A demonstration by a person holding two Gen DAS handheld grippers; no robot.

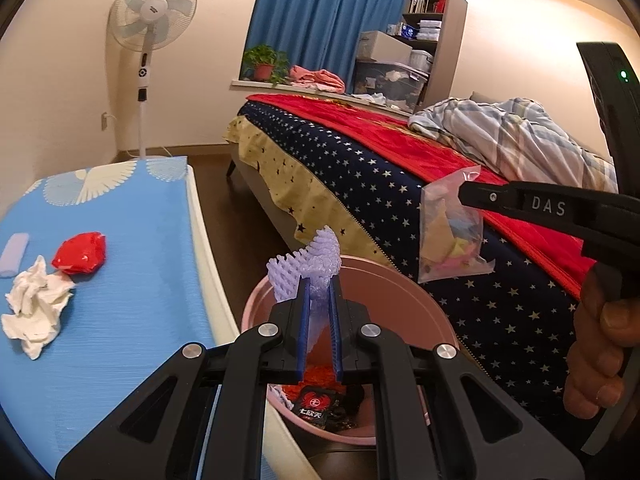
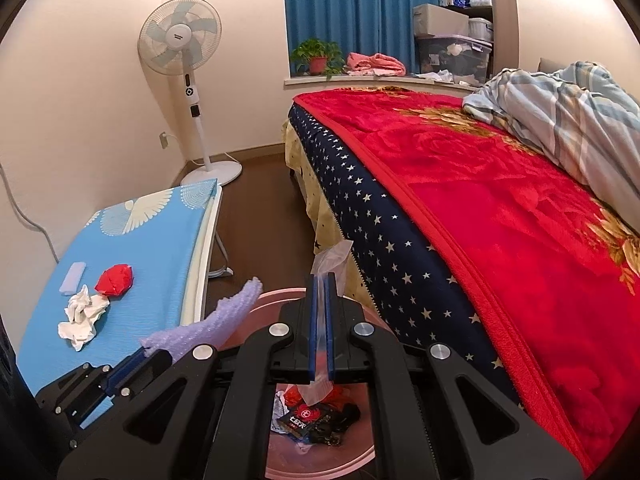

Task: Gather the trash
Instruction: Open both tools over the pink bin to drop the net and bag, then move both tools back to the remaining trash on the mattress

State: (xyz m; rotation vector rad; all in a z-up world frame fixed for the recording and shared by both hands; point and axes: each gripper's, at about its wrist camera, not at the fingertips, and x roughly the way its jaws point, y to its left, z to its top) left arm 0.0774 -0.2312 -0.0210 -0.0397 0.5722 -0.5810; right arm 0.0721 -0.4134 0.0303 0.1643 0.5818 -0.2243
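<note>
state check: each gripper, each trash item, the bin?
left gripper: shut on purple foam piece, over the bin
right gripper: shut on clear plastic bag
pink bin: open, trash inside
white tissue: crumpled, on blue board
red wrapper: crumpled, on blue board

Foam sheet (image 1: 316,256) knobbly, lilac; bag (image 1: 452,232) clear glossy plastic; tissue (image 1: 34,312) crumpled paper; bin (image 1: 404,292) smooth matt plastic.

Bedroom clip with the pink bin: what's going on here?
A person is collecting trash with two handheld grippers. The left gripper is shut on a purple foam strip over the pink bin; the right gripper holds a clear plastic bag of scraps. A crumpled tissue, red wrapper and pale strip lie on the blue table.
</note>
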